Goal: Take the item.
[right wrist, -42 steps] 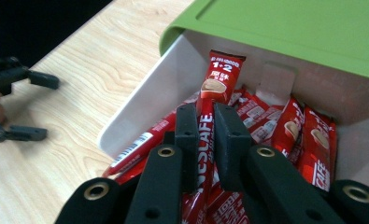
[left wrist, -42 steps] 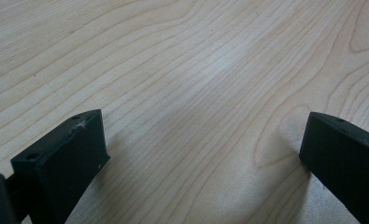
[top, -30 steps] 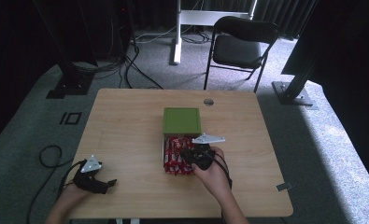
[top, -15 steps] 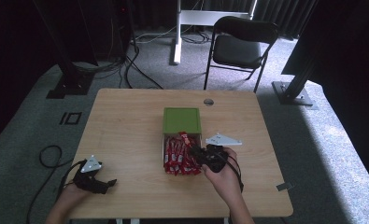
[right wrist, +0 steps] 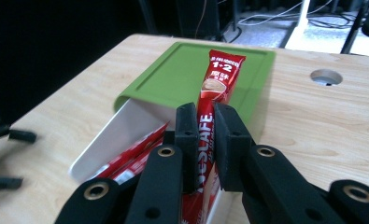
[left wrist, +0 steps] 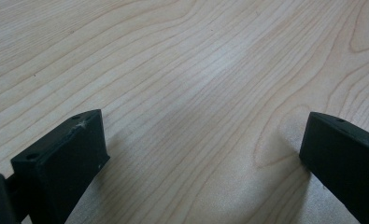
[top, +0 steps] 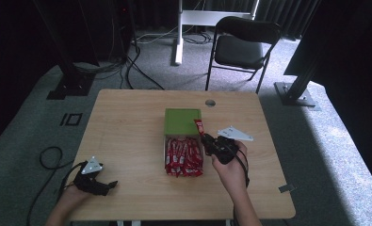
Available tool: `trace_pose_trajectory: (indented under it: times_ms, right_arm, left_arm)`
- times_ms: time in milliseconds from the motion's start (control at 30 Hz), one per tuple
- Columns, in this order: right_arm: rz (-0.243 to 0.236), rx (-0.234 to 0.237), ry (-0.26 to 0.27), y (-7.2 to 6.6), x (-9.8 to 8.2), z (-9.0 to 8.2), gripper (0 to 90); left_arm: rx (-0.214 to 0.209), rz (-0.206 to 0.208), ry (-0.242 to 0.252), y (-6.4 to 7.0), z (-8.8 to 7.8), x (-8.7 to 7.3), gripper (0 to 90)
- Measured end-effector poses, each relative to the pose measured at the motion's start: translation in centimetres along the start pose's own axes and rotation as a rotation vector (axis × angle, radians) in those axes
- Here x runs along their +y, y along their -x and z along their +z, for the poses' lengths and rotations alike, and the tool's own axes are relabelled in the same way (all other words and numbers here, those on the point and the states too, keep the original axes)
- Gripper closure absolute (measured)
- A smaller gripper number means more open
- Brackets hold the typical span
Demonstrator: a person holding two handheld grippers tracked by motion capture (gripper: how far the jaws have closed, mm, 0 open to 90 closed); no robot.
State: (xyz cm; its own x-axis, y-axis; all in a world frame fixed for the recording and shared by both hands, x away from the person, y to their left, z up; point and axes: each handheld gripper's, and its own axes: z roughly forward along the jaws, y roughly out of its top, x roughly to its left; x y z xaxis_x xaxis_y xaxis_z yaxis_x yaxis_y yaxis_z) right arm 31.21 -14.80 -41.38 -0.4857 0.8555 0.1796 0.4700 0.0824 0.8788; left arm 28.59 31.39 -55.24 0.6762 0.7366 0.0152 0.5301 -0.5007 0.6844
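In the high view, the desk (top: 127, 122) has bare wood across its whole 9 o'clock half and a strip at 3 o'clock; a round hole (top: 210, 102) sits near its 12 o'clock edge, and a chair (top: 242, 44) stands on the floor beyond that edge. The box (top: 182, 141), its green lid (top: 182, 121) slid toward 12 o'clock, lies mid-desk full of red sachets (top: 183, 157). The right tongs (top: 205, 139) hang just at the box's 3 o'clock rim, one sachet (top: 199, 126) sticking up from them toward 12 o'clock. The left tongs (top: 109, 186) rest near the desk's 7 o'clock corner, well apart from the box. In the left gripper view, those tongs (left wrist: 201, 154) stand wide apart over bare wood, gripping nothing. In the right gripper view, the right tongs (right wrist: 205, 140) are clamped on the sachet (right wrist: 218, 79), which rises over the lid (right wrist: 182, 74), above the box (right wrist: 112, 140).
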Motion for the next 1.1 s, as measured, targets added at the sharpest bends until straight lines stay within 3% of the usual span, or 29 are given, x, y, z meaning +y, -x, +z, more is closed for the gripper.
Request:
trace_pose_trajectory:
  times_ms: [300, 533, 767, 1100]
  right_arm:
    - [0.035, -0.105, 0.037, 1.9, -0.7, 1.2, 81.0]
    - [0.058, -0.155, 0.014, 3.6, -1.7, 2.9, 81.0]
    - [0.088, -0.187, -0.01, 5.1, -3.2, 5.1, 81.0]
    - [0.154, -0.196, -0.049, 6.6, -5.2, 7.6, 80.9]
  left_arm:
    - [0.001, 0.001, 0.001, 0.0, 0.0, 0.0, 1.5]
    - [0.0, 0.0, 0.0, 0.0, 0.0, 0.0, 1.5]
    - [0.0, 0.0, 0.0, 0.0, 0.0, 0.0, 1.5]
    - [0.0, 0.0, 0.0, 0.0, 0.0, 0.0, 1.5]
